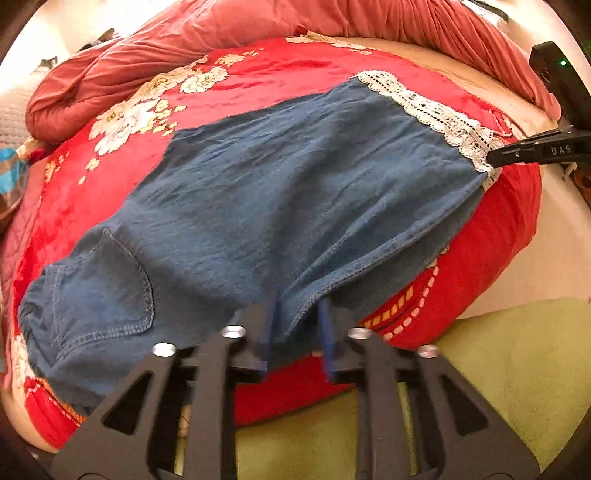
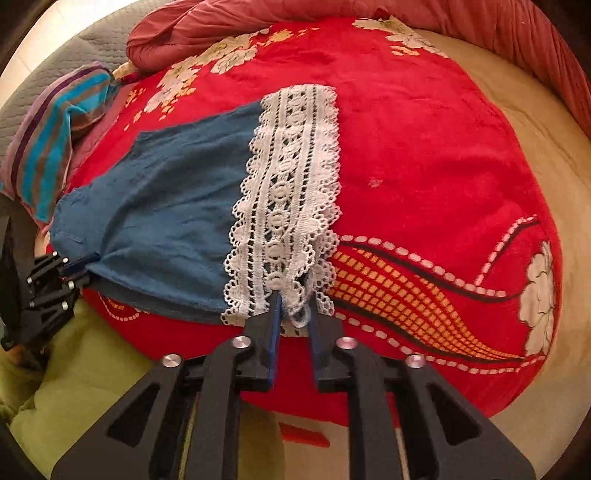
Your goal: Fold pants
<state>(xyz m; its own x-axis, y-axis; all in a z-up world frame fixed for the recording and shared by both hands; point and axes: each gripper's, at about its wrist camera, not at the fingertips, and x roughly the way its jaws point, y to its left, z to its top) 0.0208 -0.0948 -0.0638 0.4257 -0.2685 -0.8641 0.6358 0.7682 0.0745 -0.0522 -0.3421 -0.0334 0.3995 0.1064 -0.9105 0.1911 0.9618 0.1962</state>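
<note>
Blue pants (image 1: 280,192) flat on red blanket (image 2: 424,147)
Left gripper (image 1: 297,317) fingers apart astride pants edge; right gripper (image 2: 293,317) fingers apart around lace hem (image 2: 291,192)

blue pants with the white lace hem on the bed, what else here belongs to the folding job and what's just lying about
Job:
- blue denim-look pants with white lace hem
- left claw, at the near edge
- right claw, at the lace

Lying about:
- red floral blanket
- striped turquoise cloth
- bunched pink quilt
</note>
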